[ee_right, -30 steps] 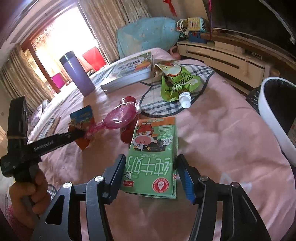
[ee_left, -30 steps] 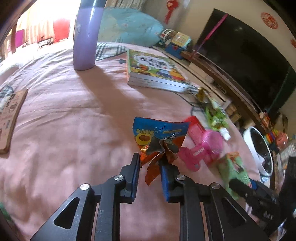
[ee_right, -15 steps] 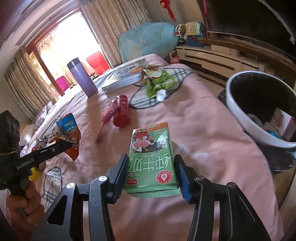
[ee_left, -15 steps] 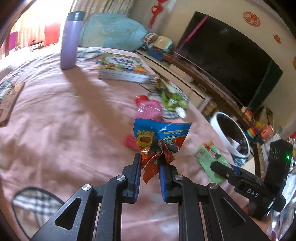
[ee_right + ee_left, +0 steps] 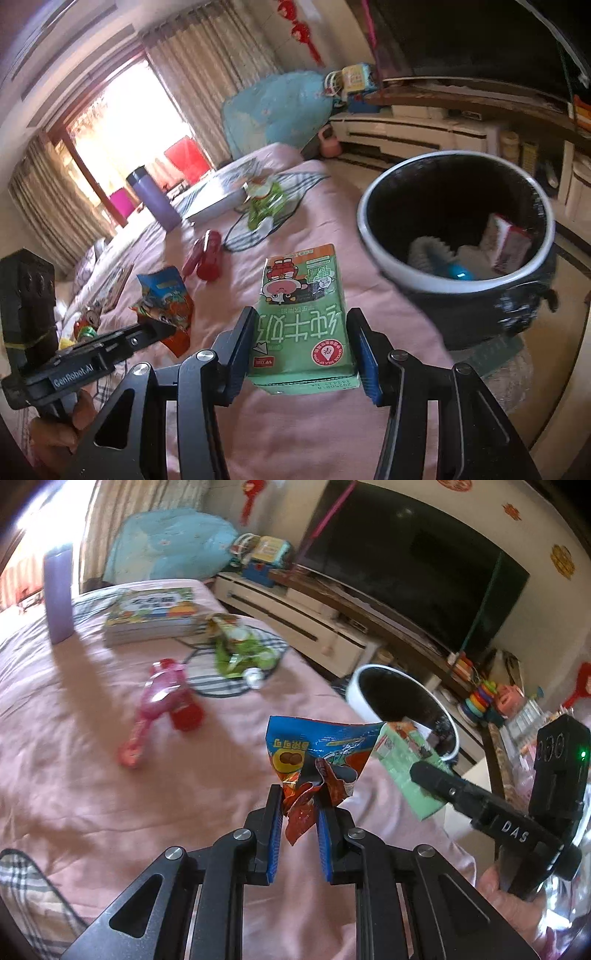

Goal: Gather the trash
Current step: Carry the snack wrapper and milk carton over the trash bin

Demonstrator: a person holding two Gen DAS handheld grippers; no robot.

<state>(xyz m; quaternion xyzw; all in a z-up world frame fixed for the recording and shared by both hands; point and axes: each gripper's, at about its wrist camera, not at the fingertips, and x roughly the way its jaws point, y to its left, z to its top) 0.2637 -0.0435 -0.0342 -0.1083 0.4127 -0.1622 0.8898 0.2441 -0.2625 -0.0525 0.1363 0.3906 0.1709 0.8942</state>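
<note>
Two trash items held at once, both lifted clear of the pink bed (image 5: 92,794).

White-rimmed bin (image 5: 373,243) stands just past the bed edge, already holding trash. Right gripper (image 5: 301,352) clamps the green milk carton (image 5: 301,314) by its sides, aimed binward. Left gripper (image 5: 299,808) pinches the crumpled snack wrapper (image 5: 317,753) by its bottom corner.

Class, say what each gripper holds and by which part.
The left gripper pinches the snack wrapper by its crumpled bottom end. The right gripper clamps the green milk carton across its sides near one end.
</note>
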